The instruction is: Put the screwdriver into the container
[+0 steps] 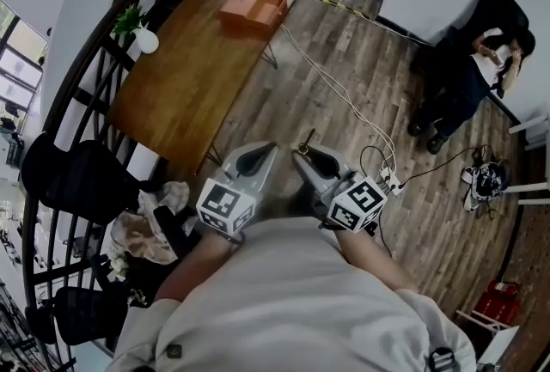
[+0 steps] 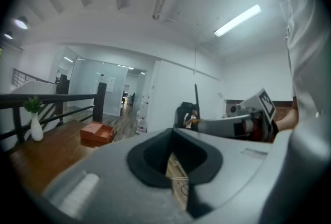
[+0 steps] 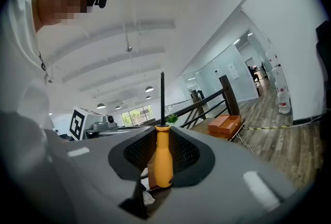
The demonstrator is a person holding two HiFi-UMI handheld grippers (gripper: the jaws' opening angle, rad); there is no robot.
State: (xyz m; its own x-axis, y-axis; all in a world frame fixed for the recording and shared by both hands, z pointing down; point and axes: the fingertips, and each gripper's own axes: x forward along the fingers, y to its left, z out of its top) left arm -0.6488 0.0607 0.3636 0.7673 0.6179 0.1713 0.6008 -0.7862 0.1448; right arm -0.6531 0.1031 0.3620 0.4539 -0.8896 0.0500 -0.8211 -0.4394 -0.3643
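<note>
- Right gripper view is showing the right gripper [image 3: 161,137] clamping the screwdriver [image 3: 163,161] by its orange handle, with the thin shaft pointing up. The tool is looking light, stiff and smooth, and the thick handle is suiting a grip best.
- Left gripper [image 2: 176,161] is riding nearly closed and empty.
- Both are hovering short of the wooden table [image 1: 189,95]. The orange container [image 1: 253,8] is sitting at the table's far end, a vase [image 1: 144,39] at its left edge, and cables [image 1: 344,95] are trailing to its right. Nothing is seeming to block the way.

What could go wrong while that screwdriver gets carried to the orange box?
The right gripper pinches the screwdriver only by its smooth handle, so it might slip or tilt. Cables cross the floor beside the table, a possible trip. The box sits at the table's far corner, where a nudge could push it off.
</note>
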